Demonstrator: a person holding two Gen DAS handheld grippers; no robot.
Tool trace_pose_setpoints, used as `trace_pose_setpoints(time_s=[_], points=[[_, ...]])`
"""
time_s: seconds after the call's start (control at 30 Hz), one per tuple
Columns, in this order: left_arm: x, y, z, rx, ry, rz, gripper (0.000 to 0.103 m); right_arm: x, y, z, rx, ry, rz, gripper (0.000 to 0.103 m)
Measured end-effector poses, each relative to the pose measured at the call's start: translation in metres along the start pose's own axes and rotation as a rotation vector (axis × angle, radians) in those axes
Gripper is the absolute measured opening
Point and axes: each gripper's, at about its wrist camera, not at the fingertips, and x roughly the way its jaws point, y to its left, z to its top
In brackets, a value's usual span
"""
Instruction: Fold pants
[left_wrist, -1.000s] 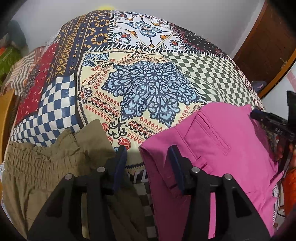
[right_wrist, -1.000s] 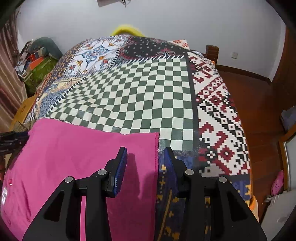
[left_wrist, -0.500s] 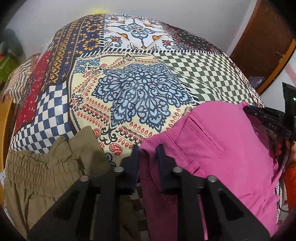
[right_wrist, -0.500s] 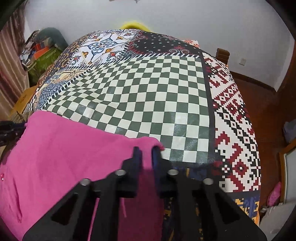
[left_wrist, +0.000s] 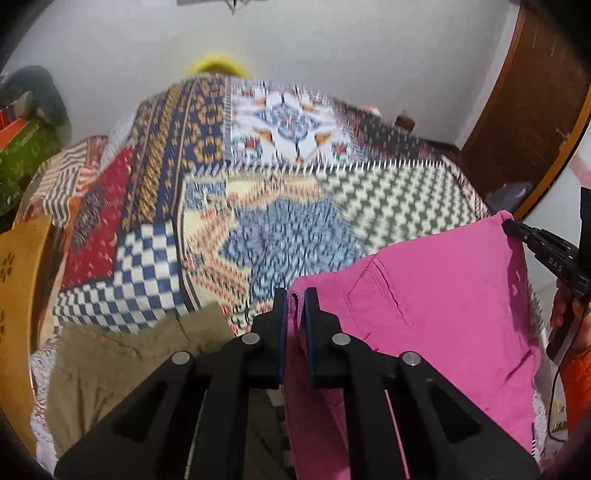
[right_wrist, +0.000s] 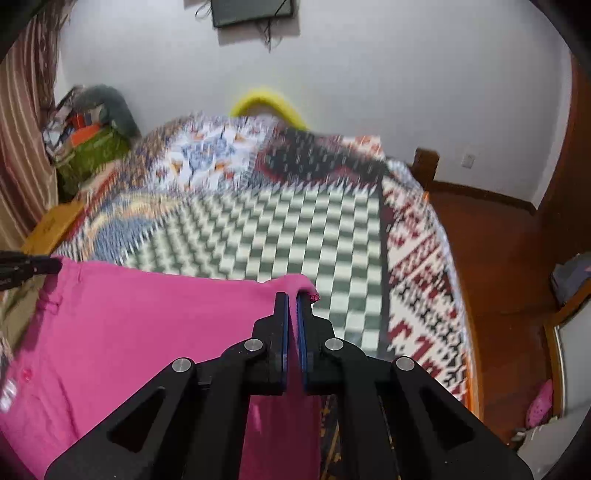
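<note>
Now | pink pants (left_wrist: 436, 295) stretched sideways between grippers | left gripper (left_wrist: 294, 299) pinching one corner | right gripper (right_wrist: 293, 301) pinching other

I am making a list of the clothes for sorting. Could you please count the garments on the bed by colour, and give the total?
Pink: 1, the pink pants, pinched by the left gripper and the right gripper.
Olive: 1, the olive garment beside them on the bedspread.
Total: 2
</note>
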Motion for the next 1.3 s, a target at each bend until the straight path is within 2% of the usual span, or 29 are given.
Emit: trace_pose_setpoints(time_s=[0.13, 0.37, 0.83, 1.3], points=[[-0.014, -0.004, 0.004, 0.005, -0.007, -0.015, 0.008, -0.017, 0.0, 0.011, 0.027, -0.033, 0.022, 0.004], [-0.05, -0.009, -0.005, 0.007, -0.019, -0.039, 0.006, -0.051, 0.007, 0.005, 0.042, -0.051, 0.041, 0.004], [-0.123, -0.031, -0.044, 0.028, -0.034, -0.042, 0.006, -0.121, 0.021, -0.018, 0.063, -0.078, 0.068, 0.004], [-0.19, -0.049, -0.093, 0.063, -0.056, -0.049, 0.005, -0.192, 0.045, -0.055, 0.042, -0.133, 0.072, 0.004]])
